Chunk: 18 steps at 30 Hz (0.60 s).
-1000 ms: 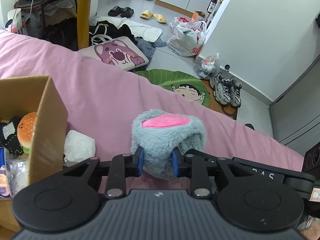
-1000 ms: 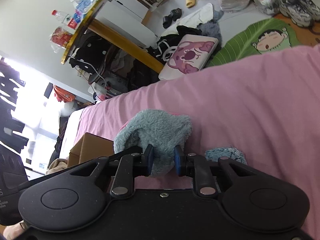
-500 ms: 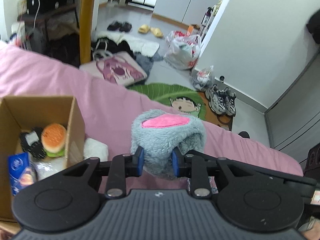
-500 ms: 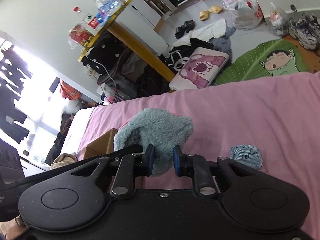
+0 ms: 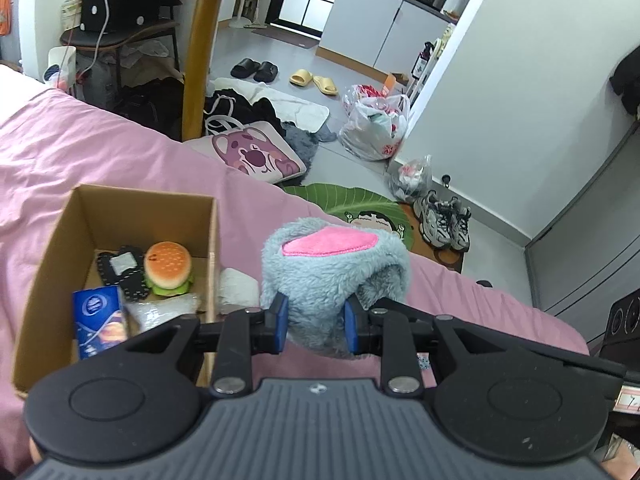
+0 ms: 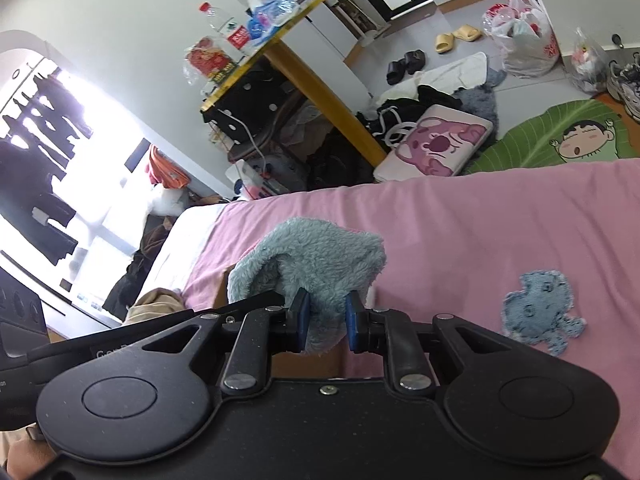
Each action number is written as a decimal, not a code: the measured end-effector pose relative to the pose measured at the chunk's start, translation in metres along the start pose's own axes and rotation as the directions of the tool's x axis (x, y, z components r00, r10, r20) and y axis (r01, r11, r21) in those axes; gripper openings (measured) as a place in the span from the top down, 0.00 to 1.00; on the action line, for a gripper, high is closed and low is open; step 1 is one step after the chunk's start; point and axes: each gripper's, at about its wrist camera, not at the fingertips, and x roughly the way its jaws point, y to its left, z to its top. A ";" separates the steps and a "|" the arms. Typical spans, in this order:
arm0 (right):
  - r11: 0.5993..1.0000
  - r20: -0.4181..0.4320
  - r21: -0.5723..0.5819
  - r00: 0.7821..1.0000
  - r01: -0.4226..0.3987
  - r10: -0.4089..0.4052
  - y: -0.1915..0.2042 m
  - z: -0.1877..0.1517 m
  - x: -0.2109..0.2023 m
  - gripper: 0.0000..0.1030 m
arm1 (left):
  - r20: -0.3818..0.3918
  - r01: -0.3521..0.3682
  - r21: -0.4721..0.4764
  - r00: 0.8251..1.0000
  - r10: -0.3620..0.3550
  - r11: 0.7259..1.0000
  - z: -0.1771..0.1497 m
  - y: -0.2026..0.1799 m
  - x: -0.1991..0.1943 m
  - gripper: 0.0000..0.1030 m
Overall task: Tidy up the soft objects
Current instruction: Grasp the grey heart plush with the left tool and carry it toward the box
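A fluffy grey-blue plush piece (image 5: 336,268) with a pink patch hangs above the pink bed (image 5: 100,160). My left gripper (image 5: 315,322) is shut on one end of it and my right gripper (image 6: 325,320) is shut on the other end of the plush piece (image 6: 312,260). To the left stands an open cardboard box (image 5: 52,248) holding a toy burger (image 5: 167,266), a black slipper-like item and a blue packet. A white soft lump (image 5: 238,290) lies between box and plush. A flat blue fabric patch (image 6: 540,306) rests on the sheet.
Beyond the bed edge the floor holds a pink bear cushion (image 5: 256,158), a green cartoon mat (image 5: 360,204), sneakers (image 5: 444,220), plastic bags and slippers. A table with a yellow leg (image 5: 198,60) stands behind. A black speaker-like object (image 5: 624,320) sits at the right.
Both grippers have risen with the plush held between them. The box now shows from higher up, with its inside in view, and the blue patch lies uncovered on the sheet.
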 end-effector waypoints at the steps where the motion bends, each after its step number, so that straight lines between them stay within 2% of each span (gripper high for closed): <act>1: 1.000 0.003 0.001 1.000 -0.005 0.005 0.004 -0.001 0.000 0.82 | 0.005 -0.001 -0.005 1.000 0.001 1.000 0.000 0.003 -0.004 0.74; 18: 0.996 -0.027 -0.046 0.997 -0.073 0.072 0.062 -0.019 0.017 0.82 | 0.013 -0.027 -0.100 1.000 0.029 0.995 0.010 0.066 -0.054 0.74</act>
